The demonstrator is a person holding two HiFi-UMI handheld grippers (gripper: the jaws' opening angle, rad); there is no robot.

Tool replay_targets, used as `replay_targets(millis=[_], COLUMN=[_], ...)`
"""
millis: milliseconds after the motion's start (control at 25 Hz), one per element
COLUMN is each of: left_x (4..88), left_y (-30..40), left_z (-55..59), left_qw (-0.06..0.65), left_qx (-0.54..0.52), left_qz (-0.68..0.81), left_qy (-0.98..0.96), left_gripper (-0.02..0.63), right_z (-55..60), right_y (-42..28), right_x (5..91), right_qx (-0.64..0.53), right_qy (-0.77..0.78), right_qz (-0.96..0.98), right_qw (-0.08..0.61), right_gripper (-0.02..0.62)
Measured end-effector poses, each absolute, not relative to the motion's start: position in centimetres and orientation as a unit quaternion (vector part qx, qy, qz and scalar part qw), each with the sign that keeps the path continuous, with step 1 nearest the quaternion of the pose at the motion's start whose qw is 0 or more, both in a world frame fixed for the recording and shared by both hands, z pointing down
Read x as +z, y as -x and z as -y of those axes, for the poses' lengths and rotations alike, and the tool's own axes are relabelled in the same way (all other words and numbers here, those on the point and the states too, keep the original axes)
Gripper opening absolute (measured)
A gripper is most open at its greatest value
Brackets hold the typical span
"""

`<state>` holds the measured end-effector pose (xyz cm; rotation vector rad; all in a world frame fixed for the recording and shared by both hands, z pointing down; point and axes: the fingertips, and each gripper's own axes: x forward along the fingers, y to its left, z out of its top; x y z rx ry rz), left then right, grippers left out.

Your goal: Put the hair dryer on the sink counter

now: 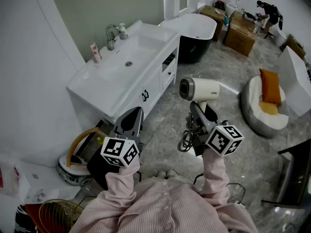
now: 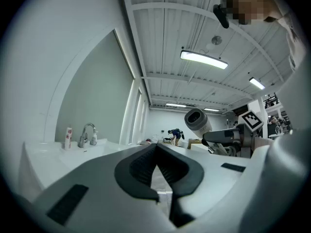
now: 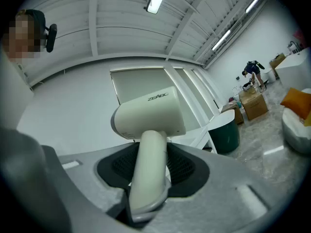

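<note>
Grasping hair dryer [image 1: 201, 89] handle with right hand-held gripper [image 3: 148, 161], apart from bench [image 1: 85, 83]; clenching left hand-held gripper [image 2: 156, 149] on nothing.

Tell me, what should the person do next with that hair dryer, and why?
Probably swing the right gripper left and forward, toward the sink counter. Its jaws are clamped on the handle of the hair dryer, so the grip looks settled. The dryer is in the air over the floor, off to the counter's right, and the white top beside the basin has bare room for it.
</note>
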<state>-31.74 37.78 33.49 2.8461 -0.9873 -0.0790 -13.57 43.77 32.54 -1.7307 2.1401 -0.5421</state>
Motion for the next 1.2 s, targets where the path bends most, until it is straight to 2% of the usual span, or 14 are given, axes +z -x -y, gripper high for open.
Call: replay_targets(millis=[560,1200], left_x=[34.5,35.7], left_y=[27.9,22.7], left_z=[-37.3,-32.8], left_qw=[0.079,0.090], left_qx=[-0.027,-0.029], left_qz=[0.325,0.328], left_qy=[-0.942,-0.940], left_gripper=[-0.003,-0.003], right_z=[-43.4,-38.7], right_y=[10.2,5.4], right_x=[33.9,35.4], right_qx=[-0.191,-0.207], right_qy=[0.612,0.610], right_qz=[-0.753,-0.749], right_qw=[0.147,0.157], right_gripper=[0.163,0.163])
